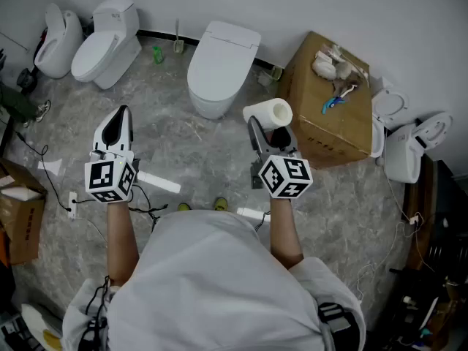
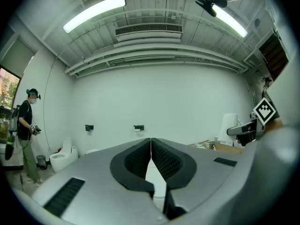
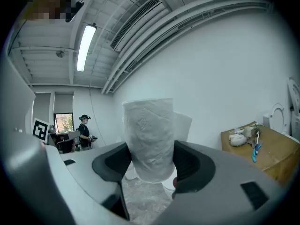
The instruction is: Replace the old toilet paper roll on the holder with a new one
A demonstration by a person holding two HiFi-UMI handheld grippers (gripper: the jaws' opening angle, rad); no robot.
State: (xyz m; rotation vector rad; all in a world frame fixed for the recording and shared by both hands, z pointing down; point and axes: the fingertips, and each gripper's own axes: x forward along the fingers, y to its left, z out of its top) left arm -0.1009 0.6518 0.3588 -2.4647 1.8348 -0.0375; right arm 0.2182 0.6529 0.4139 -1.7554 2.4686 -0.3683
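Right claw [image 3: 152,162] grasps the white toilet paper roll [image 3: 149,132]. Left claw [image 2: 151,148], clenched empty, probably clears the far black wall holder [image 2: 138,127] next.

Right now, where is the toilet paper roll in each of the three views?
Head view: the toilet paper roll right of centre, in the right gripper.
Left gripper view: the roll small, at right.
Right gripper view: the roll at centre, between the jaws.
Shared landmark: the cardboard box.
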